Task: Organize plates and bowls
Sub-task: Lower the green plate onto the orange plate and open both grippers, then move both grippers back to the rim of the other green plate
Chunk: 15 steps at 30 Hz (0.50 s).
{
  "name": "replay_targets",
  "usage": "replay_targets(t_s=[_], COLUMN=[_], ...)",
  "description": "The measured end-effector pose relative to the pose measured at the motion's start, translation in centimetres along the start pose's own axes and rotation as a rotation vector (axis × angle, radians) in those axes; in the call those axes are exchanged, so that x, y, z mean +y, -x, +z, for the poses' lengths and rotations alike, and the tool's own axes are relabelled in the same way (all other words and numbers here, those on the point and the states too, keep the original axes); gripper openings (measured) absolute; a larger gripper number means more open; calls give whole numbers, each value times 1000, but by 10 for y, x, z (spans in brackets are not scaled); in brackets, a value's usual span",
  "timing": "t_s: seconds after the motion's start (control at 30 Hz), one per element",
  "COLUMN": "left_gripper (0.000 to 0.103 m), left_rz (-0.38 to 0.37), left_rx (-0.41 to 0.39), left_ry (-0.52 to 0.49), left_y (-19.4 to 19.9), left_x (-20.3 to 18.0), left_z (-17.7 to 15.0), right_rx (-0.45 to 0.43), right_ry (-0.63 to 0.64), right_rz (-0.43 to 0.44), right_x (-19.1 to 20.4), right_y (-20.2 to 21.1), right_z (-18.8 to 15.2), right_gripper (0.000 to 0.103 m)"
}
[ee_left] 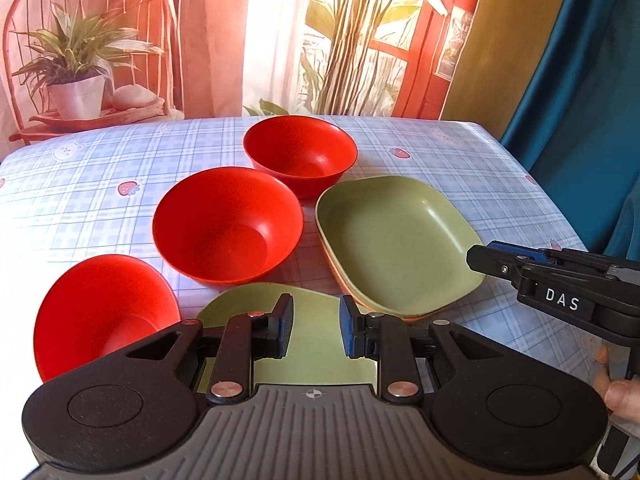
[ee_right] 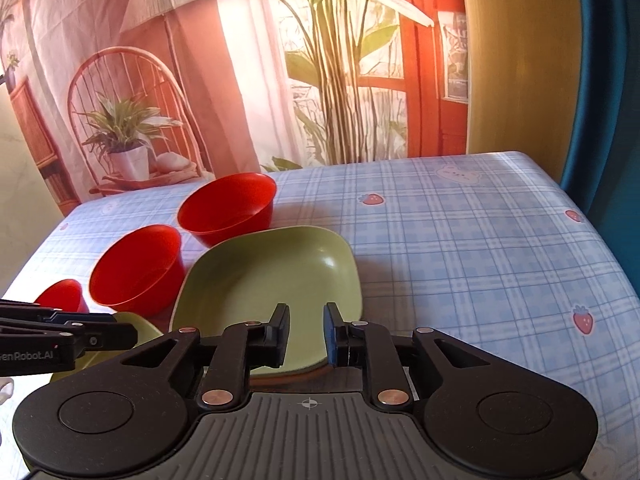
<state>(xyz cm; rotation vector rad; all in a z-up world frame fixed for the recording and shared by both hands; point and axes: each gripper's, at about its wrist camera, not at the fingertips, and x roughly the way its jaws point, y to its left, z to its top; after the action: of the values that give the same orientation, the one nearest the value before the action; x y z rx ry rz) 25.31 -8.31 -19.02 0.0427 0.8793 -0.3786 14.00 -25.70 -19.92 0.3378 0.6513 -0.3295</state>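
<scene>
Three red bowls stand in a diagonal row on the table: far [ee_left: 300, 156], middle [ee_left: 226, 224], near left [ee_left: 100, 312]. A square green plate [ee_left: 396, 240] rests on an orange one [ee_left: 340, 282] to their right. A second green plate [ee_left: 236, 304] lies flat under my left gripper [ee_left: 314, 320], whose fingers stand apart with nothing pressed between them. My right gripper [ee_right: 306, 328] hovers at the near rim of the stacked green plate [ee_right: 264, 276], its pads apart and not pressing on it. Its tip [ee_left: 478, 258] shows at that plate's right edge.
The table wears a blue checked cloth [ee_right: 480, 260] with strawberry prints; its right half holds nothing. A printed backdrop [ee_left: 120, 40] hangs behind the far edge and a blue curtain [ee_left: 580, 100] to the right. A person's fingers [ee_left: 616, 388] hold the right gripper's handle.
</scene>
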Motion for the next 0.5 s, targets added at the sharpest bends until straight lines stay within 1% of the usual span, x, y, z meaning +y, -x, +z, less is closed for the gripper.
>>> replay_targets(t_s=[0.07, 0.2, 0.23, 0.27, 0.33, 0.5], left_gripper=[26, 26, 28, 31, 37, 37], left_rz=[15, 36, 39, 42, 48, 50], left_rx=[-10, -45, -54, -61, -81, -126], left_ry=[-8, -5, -8, -16, -30, -38], left_y=[6, 18, 20, 22, 27, 38], left_x=[2, 3, 3, 2, 2, 6], left_z=[-5, -12, -14, -16, -20, -26], right_rx=[-9, -25, -25, -24, -18, -2], right_ry=[-1, -12, -12, -14, -20, -28], right_rz=[13, 23, 23, 25, 28, 24], right_x=[8, 18, 20, 22, 24, 31], right_y=[9, 21, 23, 25, 27, 31], right_z=[-6, -17, -20, -22, -26, -37], right_gripper=[23, 26, 30, 31, 33, 35])
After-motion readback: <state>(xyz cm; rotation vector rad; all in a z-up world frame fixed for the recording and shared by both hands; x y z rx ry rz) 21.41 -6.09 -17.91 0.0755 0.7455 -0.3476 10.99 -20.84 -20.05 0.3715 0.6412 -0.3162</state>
